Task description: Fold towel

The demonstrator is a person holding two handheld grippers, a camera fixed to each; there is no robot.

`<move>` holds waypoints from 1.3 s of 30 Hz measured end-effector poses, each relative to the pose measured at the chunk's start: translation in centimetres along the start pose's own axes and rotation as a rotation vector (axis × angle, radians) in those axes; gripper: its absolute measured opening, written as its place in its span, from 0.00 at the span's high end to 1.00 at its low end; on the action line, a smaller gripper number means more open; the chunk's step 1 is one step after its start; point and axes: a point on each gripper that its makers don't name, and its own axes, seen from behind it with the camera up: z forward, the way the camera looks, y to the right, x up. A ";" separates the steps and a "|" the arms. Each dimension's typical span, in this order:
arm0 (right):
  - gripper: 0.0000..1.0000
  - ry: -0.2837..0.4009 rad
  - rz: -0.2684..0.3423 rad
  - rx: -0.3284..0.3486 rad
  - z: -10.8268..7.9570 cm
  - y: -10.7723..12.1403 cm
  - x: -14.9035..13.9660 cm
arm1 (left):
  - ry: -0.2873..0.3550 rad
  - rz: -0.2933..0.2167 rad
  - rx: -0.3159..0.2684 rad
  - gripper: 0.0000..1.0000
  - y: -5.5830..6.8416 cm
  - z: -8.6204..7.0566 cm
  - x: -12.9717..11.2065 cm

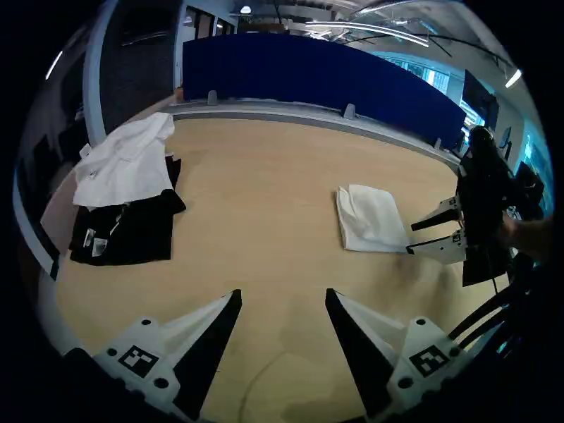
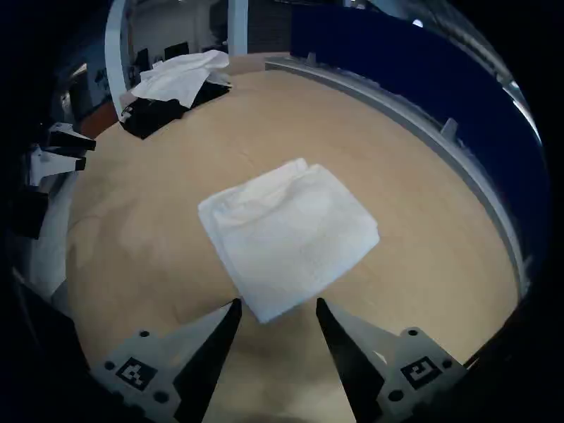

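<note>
A white towel (image 1: pixel 370 218) lies folded into a thick rectangle on the light wooden table (image 1: pixel 261 211). In the right gripper view the towel (image 2: pixel 289 233) is just ahead of my right gripper (image 2: pixel 277 304), whose fingers stand open on either side of the towel's near corner without pressing on it. The left gripper view has that right gripper (image 1: pixel 414 237) at the towel's right edge, held by a hand. My left gripper (image 1: pixel 282 296) is open over bare table, well short of the towel, and it appears far off at the table's edge (image 2: pixel 88 155).
A heap of white and black clothes (image 1: pixel 127 190) (image 2: pixel 176 84) lies at the table's far corner. A blue partition (image 1: pixel 317 77) (image 2: pixel 423 77) runs along the table's back edge. Bare wood lies between the towel and the heap.
</note>
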 end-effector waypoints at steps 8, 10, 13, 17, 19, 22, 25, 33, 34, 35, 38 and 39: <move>0.36 -0.010 0.007 0.012 0.6 -0.7 -0.7 | 0.002 -0.005 -0.001 0.12 -0.1 0.0 0.0; 0.44 -0.015 0.014 0.014 0.8 -0.8 -0.9 | 0.002 -0.006 -0.001 0.12 -0.1 0.0 0.0; 0.54 -0.020 0.021 0.012 0.9 -0.9 -1.2 | 0.001 -0.005 -0.001 0.12 -0.1 0.0 -0.1; 0.69 -0.024 0.027 0.010 1.0 -1.0 -1.5 | 0.000 -0.004 0.000 0.12 -0.1 -0.1 -0.3; 0.73 -0.025 0.031 0.012 1.1 -1.0 -1.6 | -0.001 -0.003 0.000 0.12 -0.1 -0.1 -0.3; 0.78 -0.024 0.037 0.015 1.2 -1.1 -1.6 | 0.000 -0.002 -0.001 0.12 -0.1 -0.1 -0.3; 0.87 -0.022 0.043 0.015 1.2 -1.1 -1.6 | 0.001 0.000 -0.002 0.12 0.0 -0.1 -0.3; 0.96 -0.019 0.041 0.010 1.2 -1.0 -1.6 | 0.001 0.003 -0.005 0.12 0.2 -0.1 -0.3; 0.96 -0.017 0.039 0.010 1.1 -1.0 -1.5 | 0.001 0.004 -0.006 0.12 0.2 -0.1 -0.3; 0.97 -0.015 0.038 0.010 1.1 -0.9 -1.5 | 0.001 0.004 -0.006 0.12 0.3 -0.1 -0.3; 0.97 -0.004 0.033 0.002 0.8 -0.8 -1.1 | 0.001 0.007 -0.008 0.12 0.4 -0.2 -0.2; 0.97 0.001 0.031 0.000 0.6 -0.7 -0.9 | 0.002 0.008 -0.008 0.12 0.4 -0.1 -0.1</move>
